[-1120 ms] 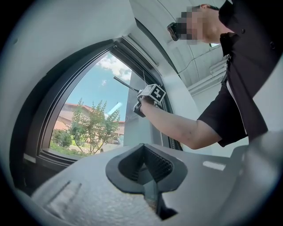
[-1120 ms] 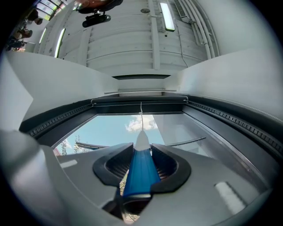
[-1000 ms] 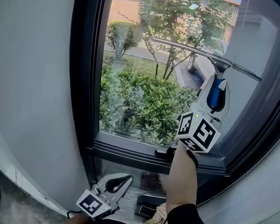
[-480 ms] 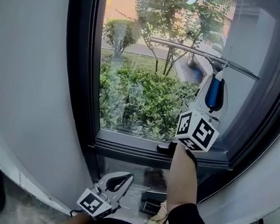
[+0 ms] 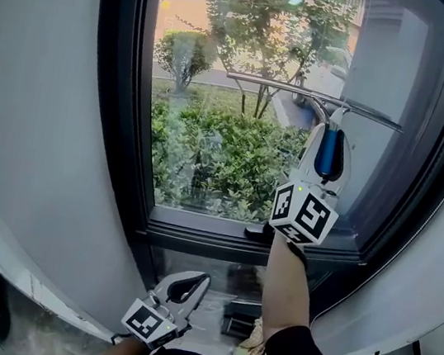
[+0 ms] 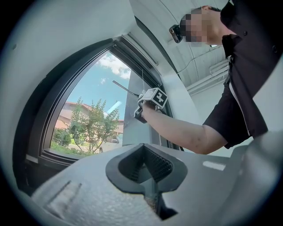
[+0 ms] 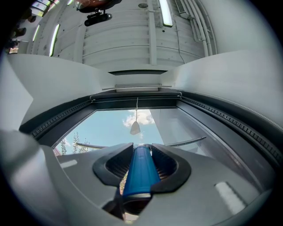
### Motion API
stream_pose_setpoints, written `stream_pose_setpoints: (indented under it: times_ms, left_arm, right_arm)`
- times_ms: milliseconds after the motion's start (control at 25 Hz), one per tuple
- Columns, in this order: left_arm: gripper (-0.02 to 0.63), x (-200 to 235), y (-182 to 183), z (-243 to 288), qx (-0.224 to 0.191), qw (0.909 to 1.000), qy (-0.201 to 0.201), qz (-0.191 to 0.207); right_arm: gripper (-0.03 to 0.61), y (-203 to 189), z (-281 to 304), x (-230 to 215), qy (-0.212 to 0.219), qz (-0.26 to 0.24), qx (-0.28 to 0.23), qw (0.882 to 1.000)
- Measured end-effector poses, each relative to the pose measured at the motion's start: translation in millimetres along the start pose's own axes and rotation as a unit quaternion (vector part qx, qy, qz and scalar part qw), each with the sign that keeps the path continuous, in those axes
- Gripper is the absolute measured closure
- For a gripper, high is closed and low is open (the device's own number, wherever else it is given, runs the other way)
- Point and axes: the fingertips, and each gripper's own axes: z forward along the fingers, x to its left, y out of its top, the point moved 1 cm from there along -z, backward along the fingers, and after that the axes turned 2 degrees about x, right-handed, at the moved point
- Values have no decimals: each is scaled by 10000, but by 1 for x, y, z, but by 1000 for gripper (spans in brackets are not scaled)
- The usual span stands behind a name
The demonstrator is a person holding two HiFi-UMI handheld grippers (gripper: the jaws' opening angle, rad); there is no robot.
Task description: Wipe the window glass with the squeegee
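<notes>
My right gripper is raised against the window glass, shut on the blue handle of the squeegee. Its long blade lies nearly level across the glass. In the right gripper view the blue handle sits clamped between the jaws and the blade shows to either side. My left gripper hangs low below the sill, shut with nothing in it. The left gripper view shows the right gripper and the blade up at the glass.
A dark window frame surrounds the glass, with a sill under it. A pull cord with a bell-shaped end hangs from the top of the frame. White walls flank the window. Clutter lies on the floor below.
The squeegee and my right gripper have slid a little down and to the left on the glass. The left gripper has stayed low and shut.
</notes>
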Motion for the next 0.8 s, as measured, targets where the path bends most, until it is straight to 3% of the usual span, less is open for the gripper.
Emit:
stream_pose_setpoints:
  times_ms: [800]
  left_arm:
    - [614, -7, -4, 2, 12, 10000, 11, -52]
  right_arm:
    - [446, -9, -14, -4, 1, -49, 145, 9999]
